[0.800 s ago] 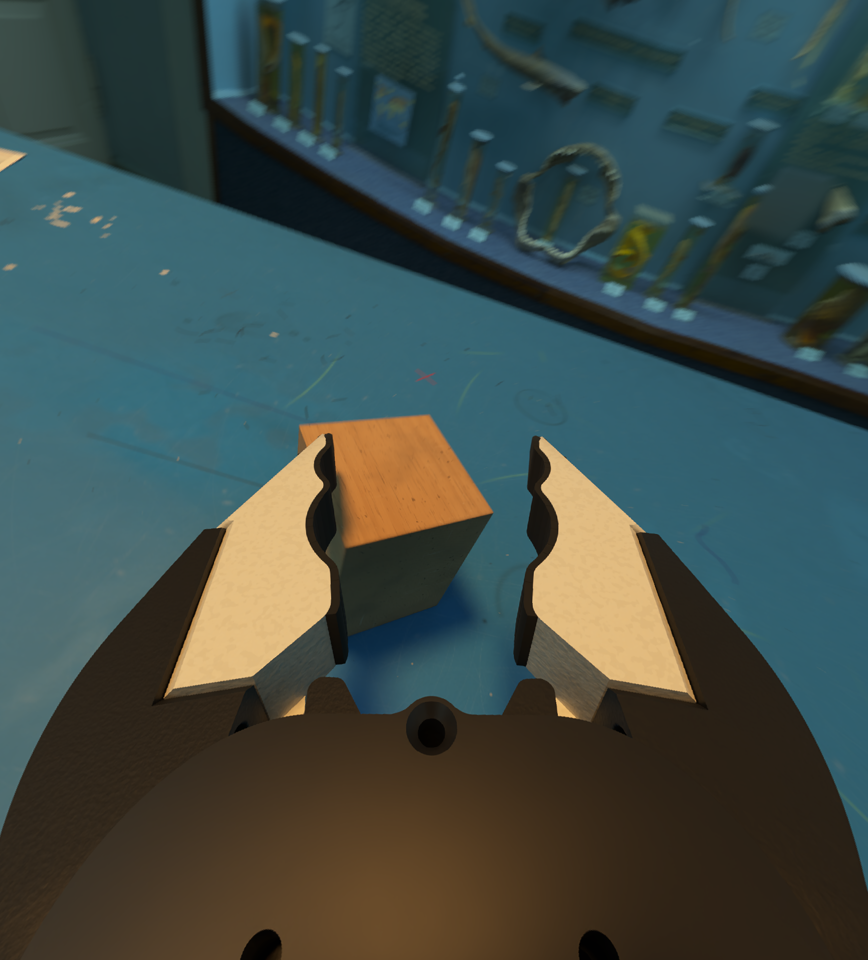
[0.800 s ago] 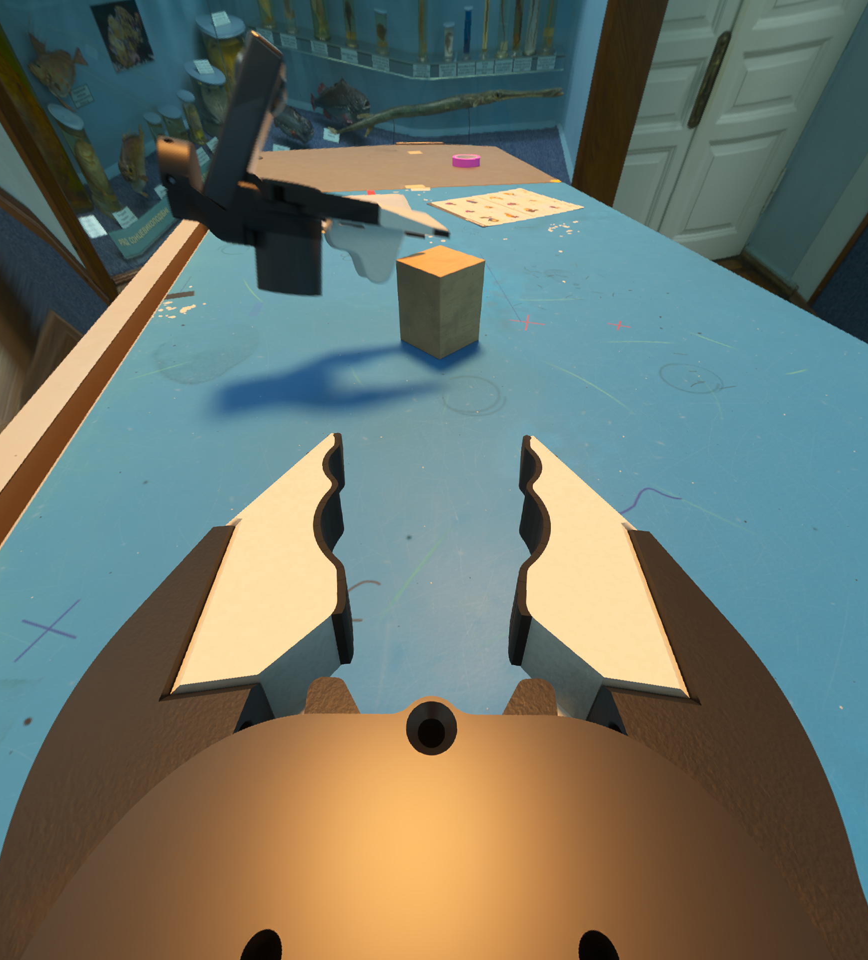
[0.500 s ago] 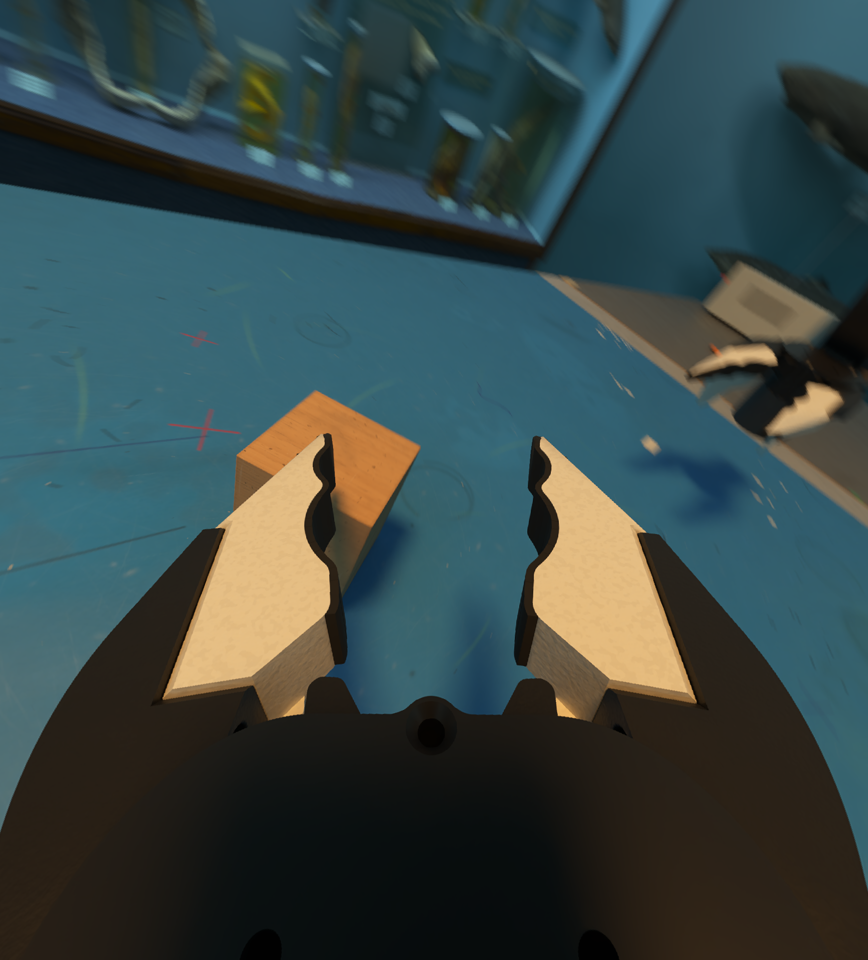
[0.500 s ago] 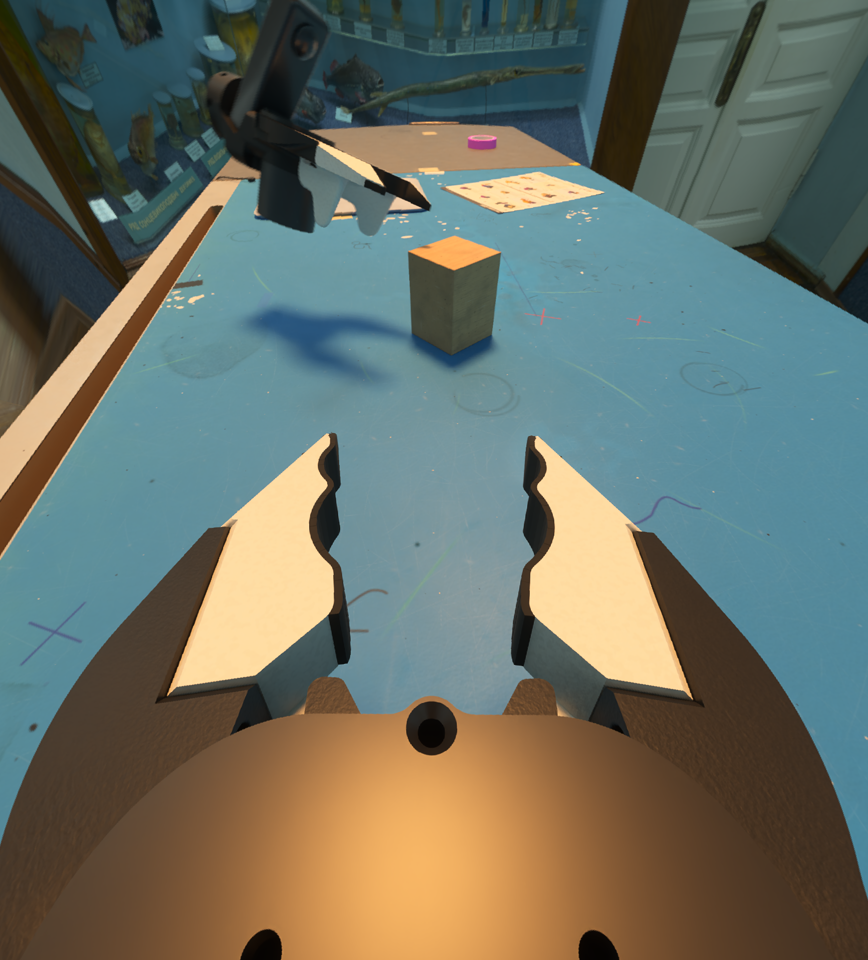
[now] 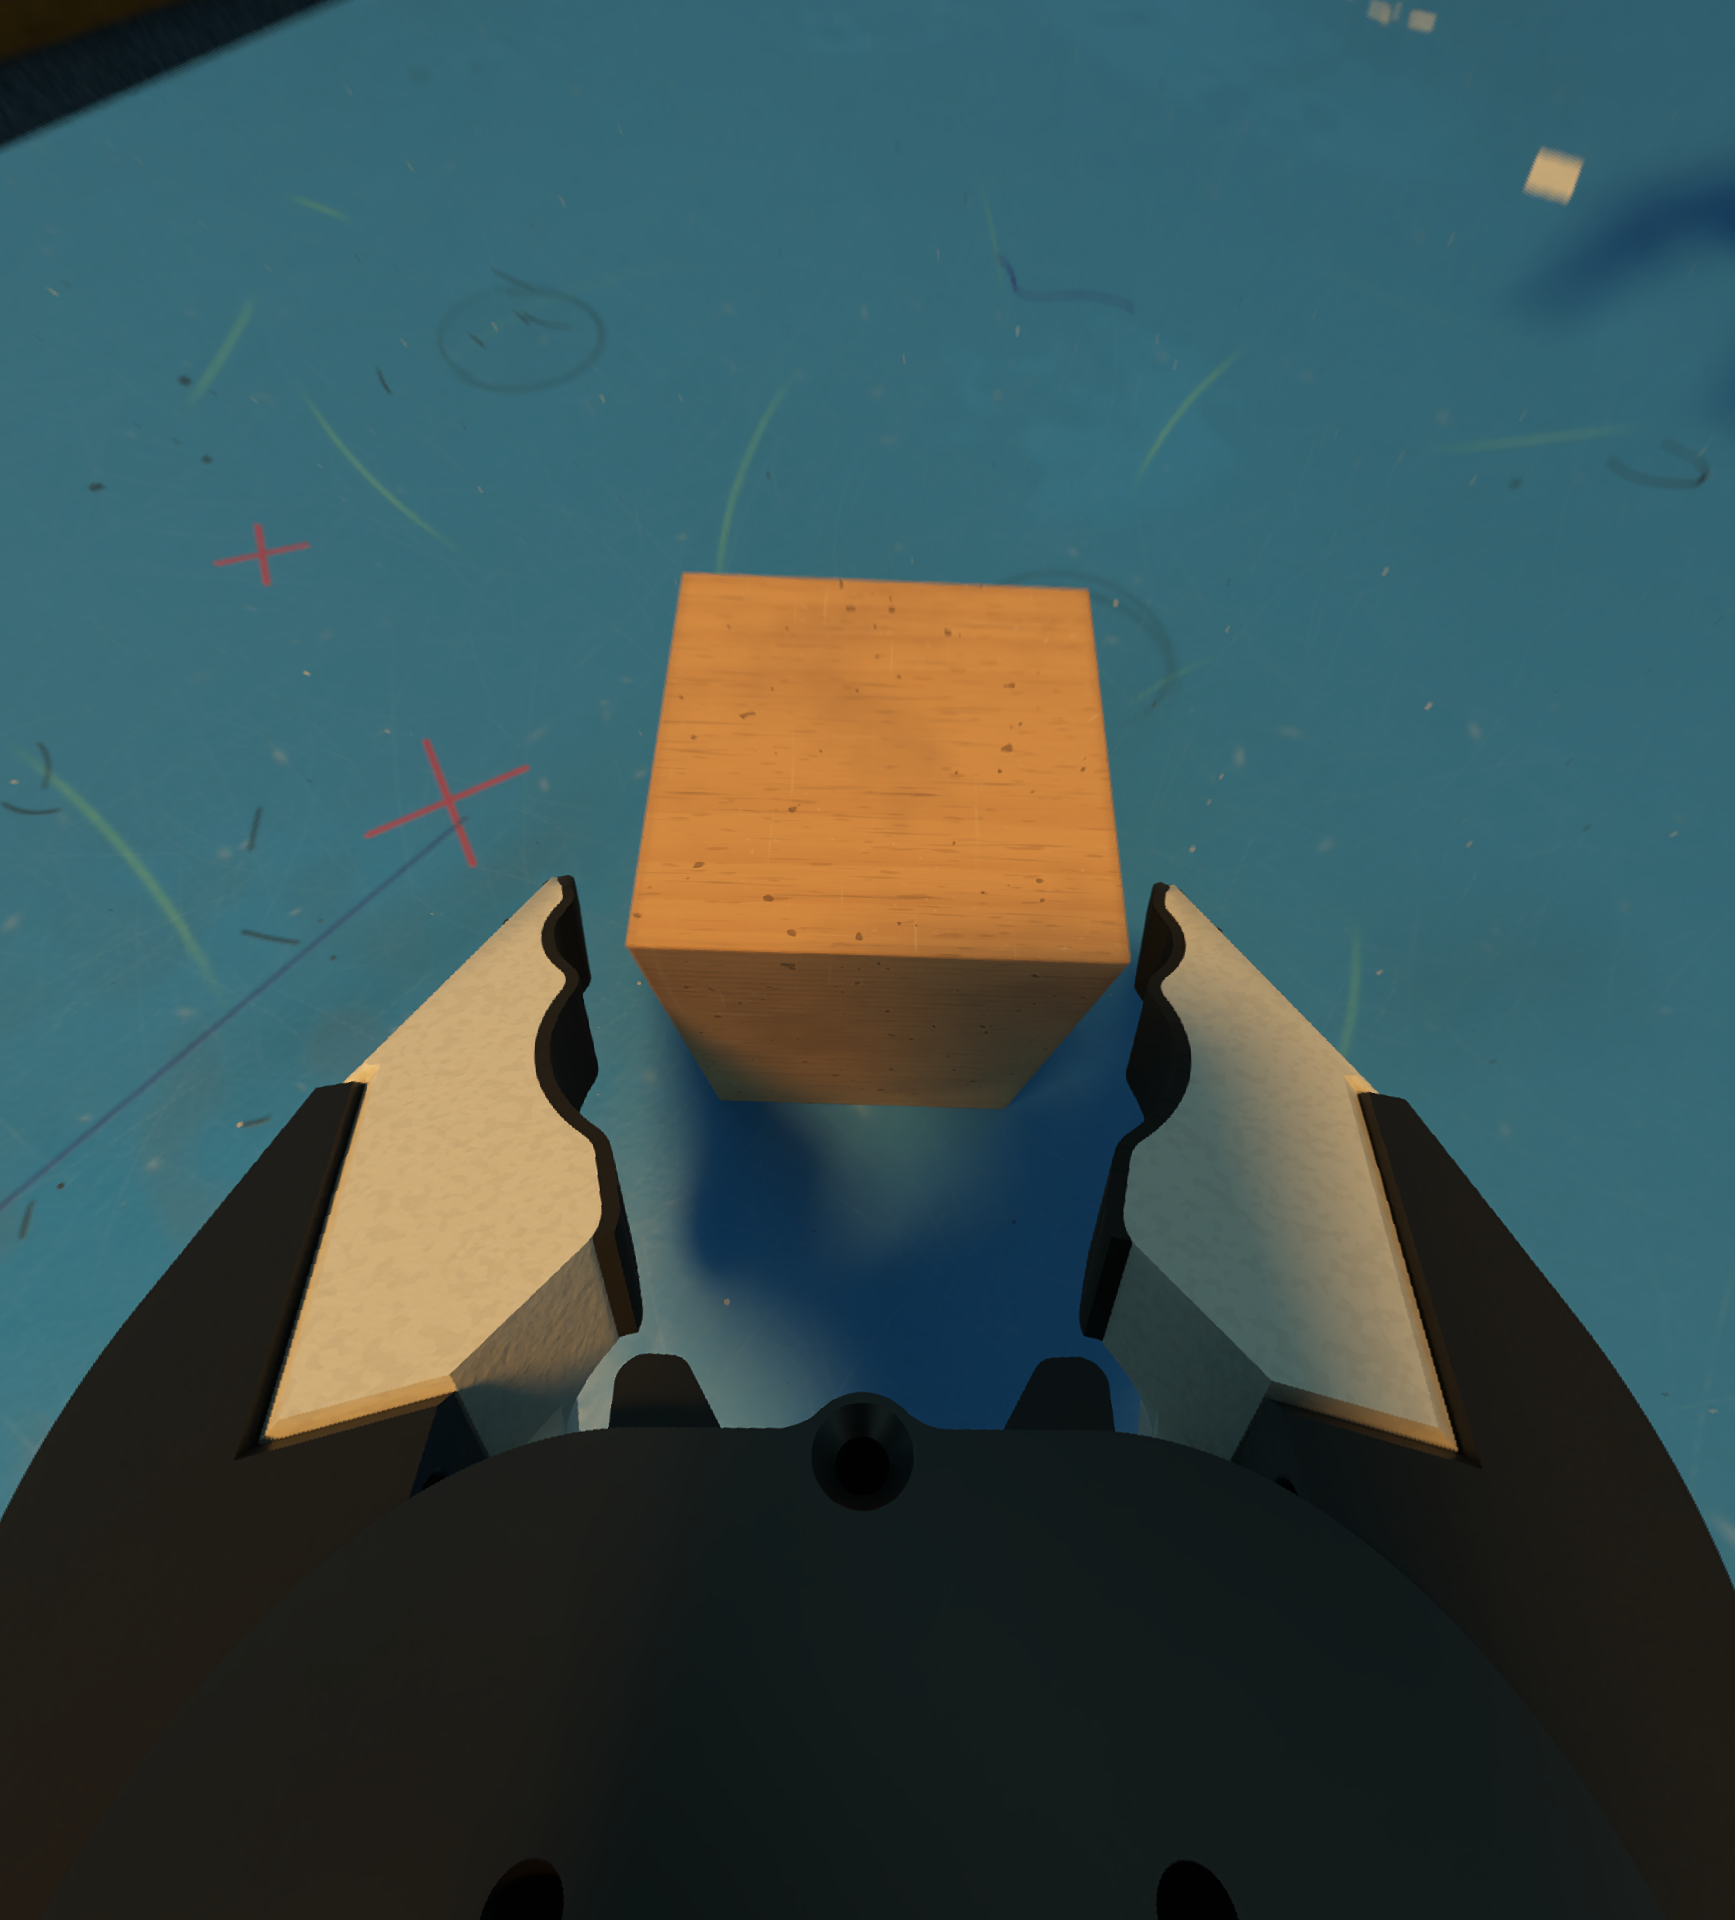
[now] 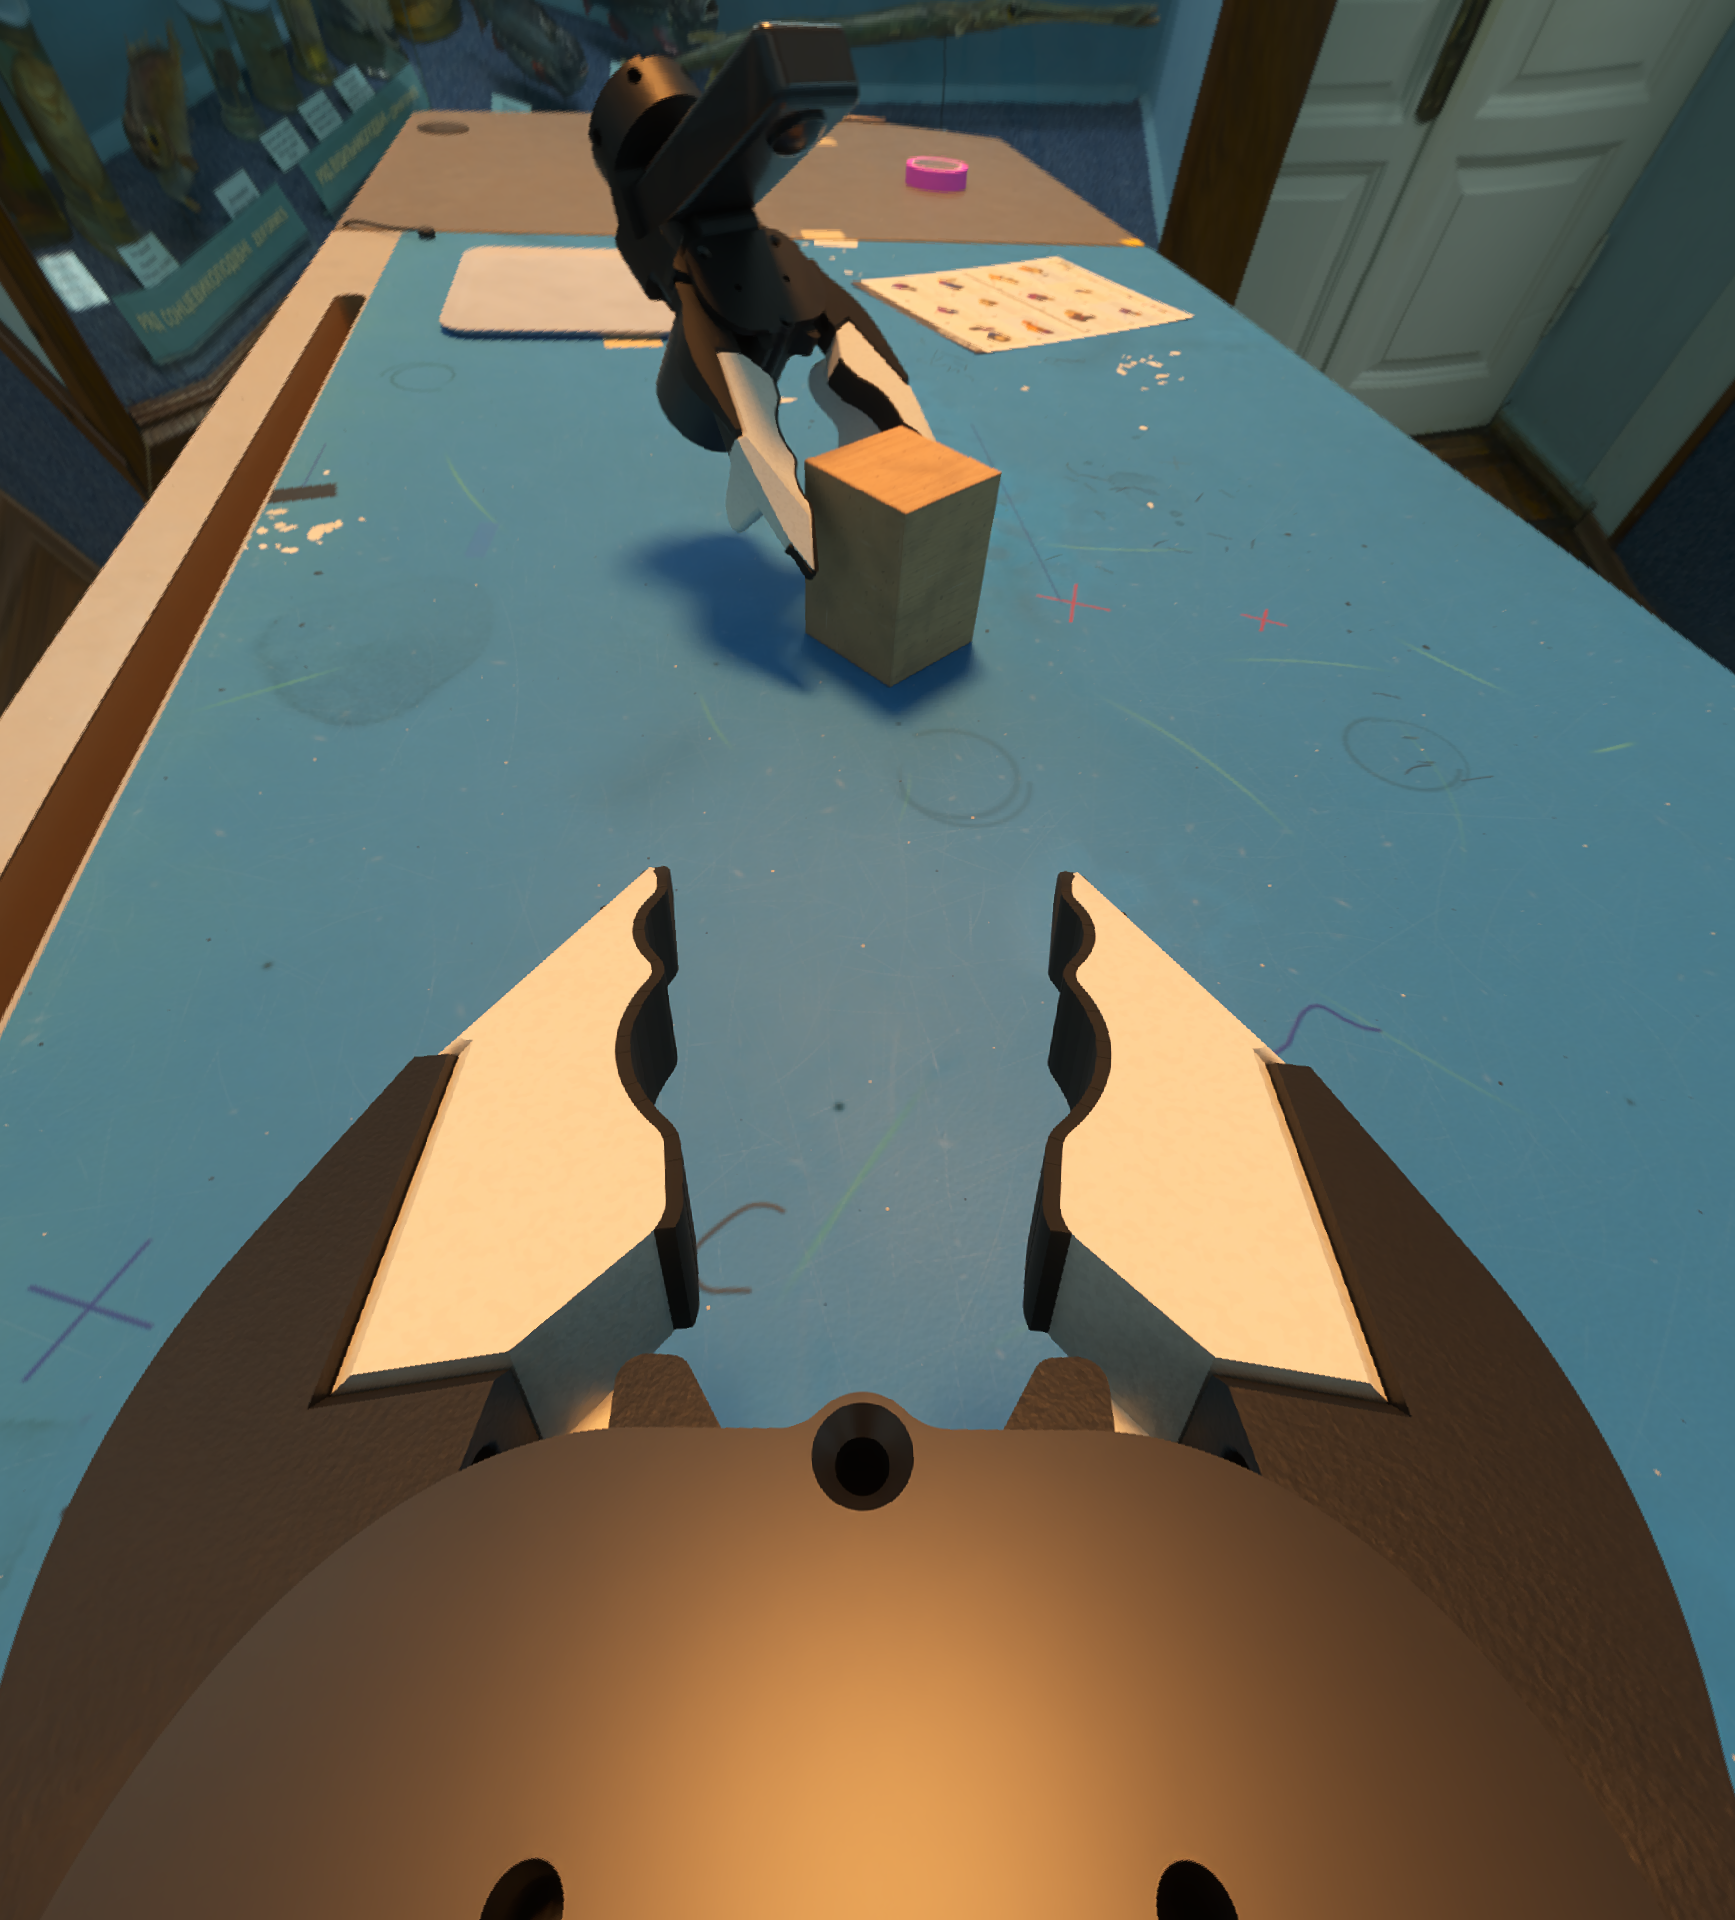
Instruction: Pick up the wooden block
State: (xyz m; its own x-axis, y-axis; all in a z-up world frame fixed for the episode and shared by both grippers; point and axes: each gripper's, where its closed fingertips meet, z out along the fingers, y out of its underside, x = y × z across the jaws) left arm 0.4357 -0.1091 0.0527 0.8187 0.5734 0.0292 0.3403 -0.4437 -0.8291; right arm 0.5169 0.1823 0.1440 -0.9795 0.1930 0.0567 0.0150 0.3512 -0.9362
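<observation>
Swung over wooden block (image 5: 875,769), left hand-held gripper (image 5: 861,935) now straddles it, spread wide, ungrasped.

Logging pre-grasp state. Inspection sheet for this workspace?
Surface: blue table, scratched, pen marks, red crosses.
Job's things: wooden block upright on the table, not lifted.
Clutter: pink tape roll, printed sheet, white mat, all far from the block.
Grippers: left hand-held gripper open, fingers either side of the block's near end; right hand-held gripper open, empty, well short.
Cables: nothing seen.
Surroundings: display cases, white door.
</observation>
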